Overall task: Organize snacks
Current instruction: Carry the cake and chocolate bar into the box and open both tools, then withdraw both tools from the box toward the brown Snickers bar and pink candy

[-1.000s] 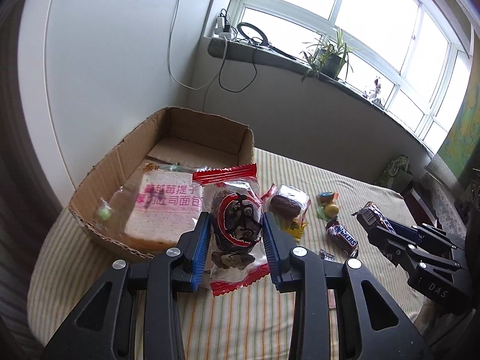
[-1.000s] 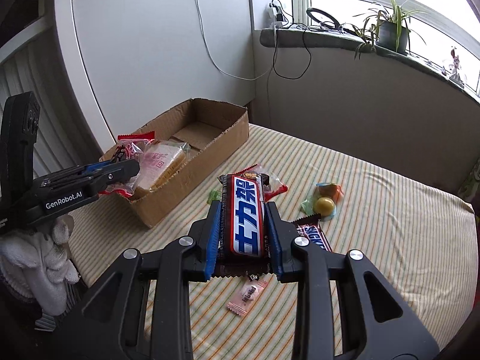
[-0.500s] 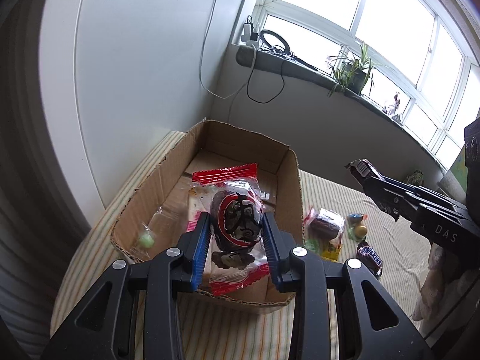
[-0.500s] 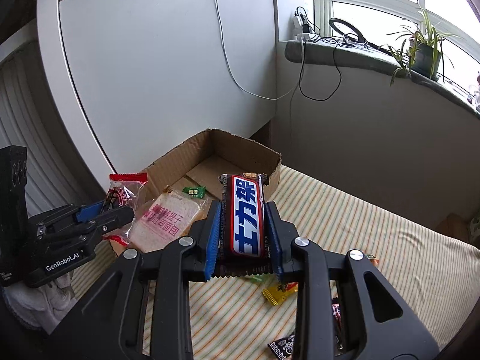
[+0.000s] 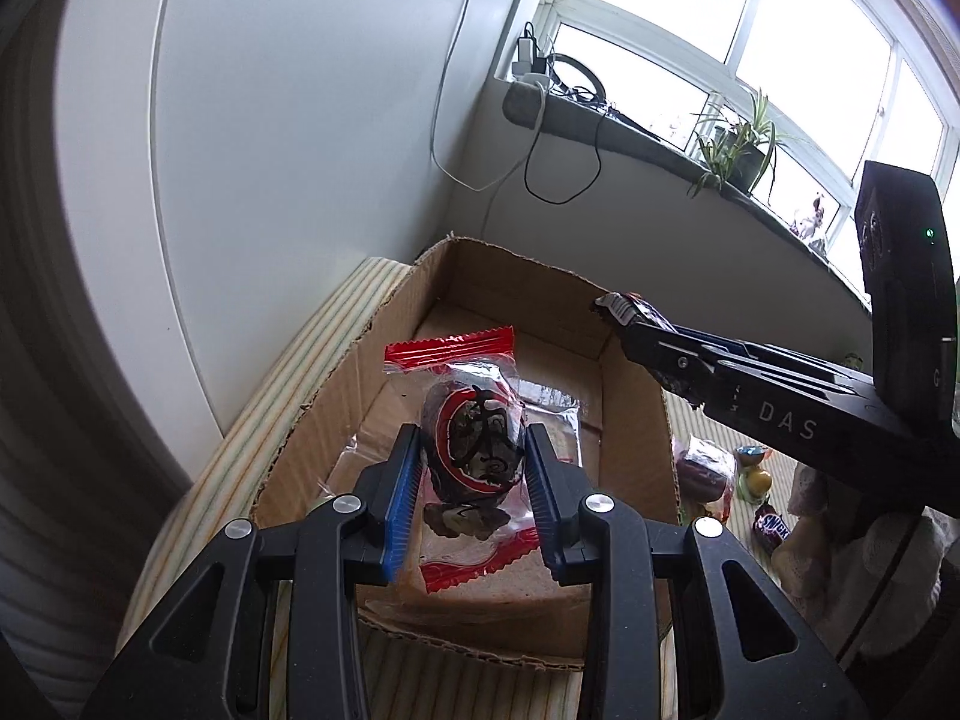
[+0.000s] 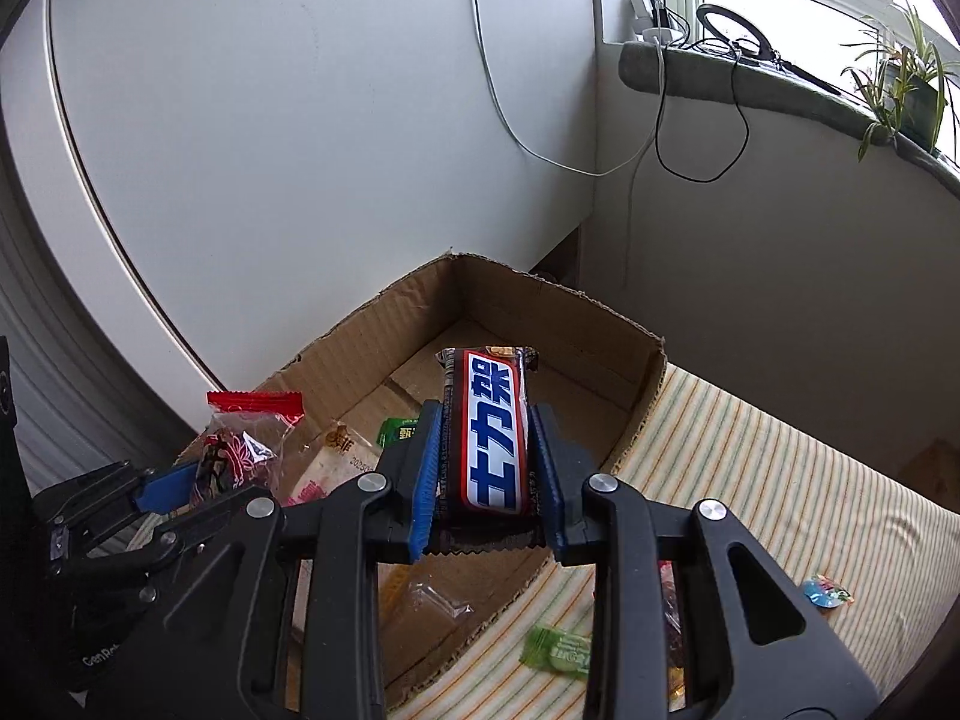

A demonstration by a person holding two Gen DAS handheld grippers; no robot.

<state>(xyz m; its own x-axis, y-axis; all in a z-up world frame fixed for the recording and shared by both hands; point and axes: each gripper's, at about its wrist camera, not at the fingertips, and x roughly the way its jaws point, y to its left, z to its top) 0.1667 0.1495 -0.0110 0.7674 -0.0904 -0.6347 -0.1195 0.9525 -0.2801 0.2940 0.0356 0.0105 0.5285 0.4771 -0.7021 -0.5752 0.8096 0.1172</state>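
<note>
Two grippers are hovering over the open brown cardboard box [image 5: 636, 438]: the left gripper [image 5: 473, 483] is pinching a light, crinkly clear red-edged snack packet [image 5: 474, 450] mid-body, the right gripper [image 6: 486, 474] is clamping a stiffer, slippery brown-and-blue chocolate bar [image 6: 489, 429] by its sides.

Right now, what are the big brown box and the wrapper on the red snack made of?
The box looks like plain brown cardboard: matte, with ragged, wavy torn edges. The snack wrapper in the left claw looks like thin clear plastic film: it is shiny and crinkly, you can see the dark snack through it, and its red ends are crimped into ridges.
</note>
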